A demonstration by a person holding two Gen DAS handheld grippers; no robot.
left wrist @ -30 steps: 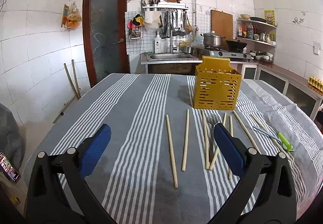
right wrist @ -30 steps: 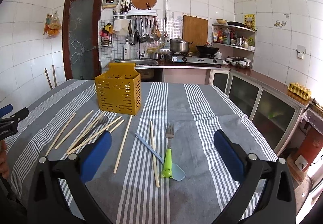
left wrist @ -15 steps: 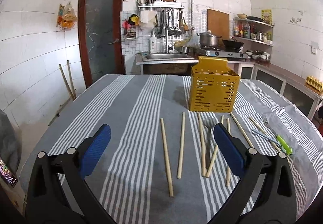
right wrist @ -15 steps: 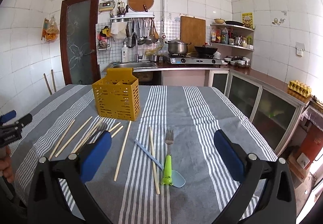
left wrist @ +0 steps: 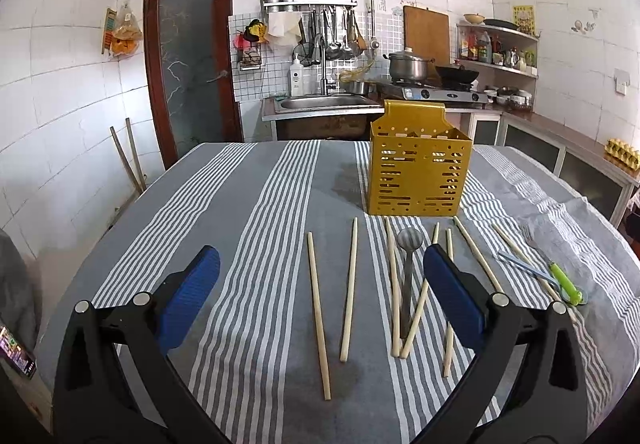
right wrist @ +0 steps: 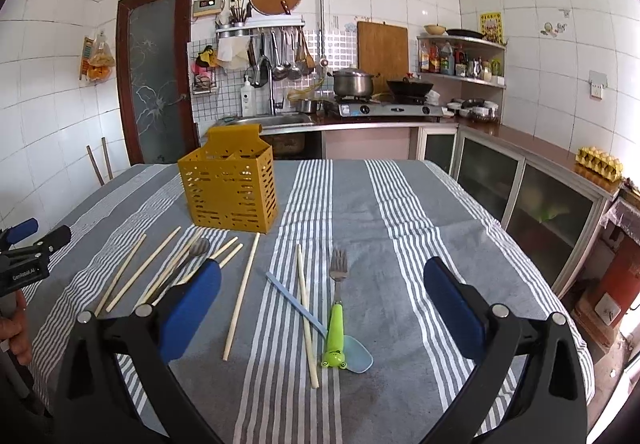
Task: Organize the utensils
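1. The utensils lay loose on the striped bench: two chopsticks (left wrist: 332, 304) side by side at near centre, a crossed bundle of chopsticks (left wrist: 416, 296) over a metal spoon (left wrist: 408, 264) just right of them, and farther right a green-handled fork (right wrist: 337, 308), a blue spoon (right wrist: 320, 320) and two more sticks.
2. The yellow holder (left wrist: 418, 168) stood upright at the far side of the scatter, apparently with nothing in it yet.
3. The left tool (left wrist: 322, 296) hovered with its jaws wide apart and nothing between them, framing the near pair of sticks.
4. The right tool (right wrist: 322, 308) was likewise spread and empty, above the fork and blue spoon.
5. The step in hand looked like the first pick. It would go best by taking the lone left stick, since it touched nothing else.
6. Closing across the stick near its middle would probably stop it tipping on the lift.
7. The crossed bundle would need untangling one piece at a time, or neighbours might drag along.
8. Dropping each piece in end first, from straight above a compartment, should keep the light holder from toppling.
9. Writing: the left tool's body, seen at the left edge of the right view, carried small white lettering that seemed to read "GenRobot.AI"; the yellow poster (right wrist: 490, 27) on the far wall was too small to read.
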